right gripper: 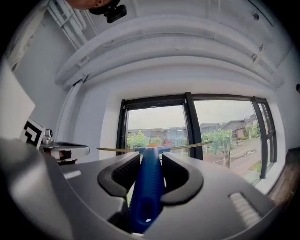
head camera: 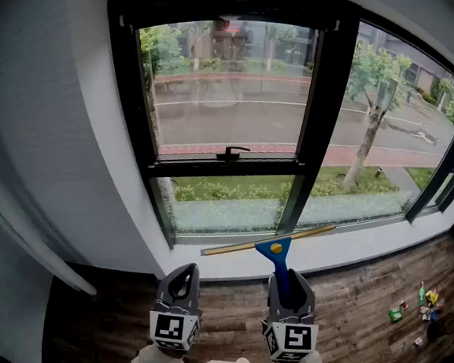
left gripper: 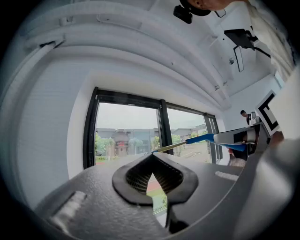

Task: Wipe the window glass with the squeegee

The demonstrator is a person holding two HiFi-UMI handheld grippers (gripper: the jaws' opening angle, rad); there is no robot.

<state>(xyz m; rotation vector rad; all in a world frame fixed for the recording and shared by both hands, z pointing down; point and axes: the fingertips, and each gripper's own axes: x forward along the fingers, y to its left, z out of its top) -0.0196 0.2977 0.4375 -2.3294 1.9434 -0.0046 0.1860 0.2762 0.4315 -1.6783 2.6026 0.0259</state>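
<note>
Wall: white, one stretch, filling the left side of the head view.
Window: one, across the upper middle of the head view. Its black frame splits the glass into several panes, and a road and trees show through.
Floor: dark wood boards along the bottom of the head view.
Sill: one white ledge under the window, running from lower centre up to the right edge.
Grippers: two, side by side at bottom centre of the head view.
Left gripper: jaws pressed together with nothing between them. It points up the frame toward the window.
Right gripper: clenched on the squeegee's blue handle, one jaw on each side of it.
Squeegee: one, at lower centre of the head view, before the bottom of the window.
Squeegee handle: points from the right gripper straight up the frame toward the glass.
Squeegee blade: its long axis lies crosswise to the handle, and the right end sits higher in the head view. In the right gripper view it lies level across mid-frame. Whether it touches the glass cannot be told.
Latch: one, black, on the crossbar of the left sash.
Small coloured things: a scatter on the floor at lower right, too small to count.
</note>
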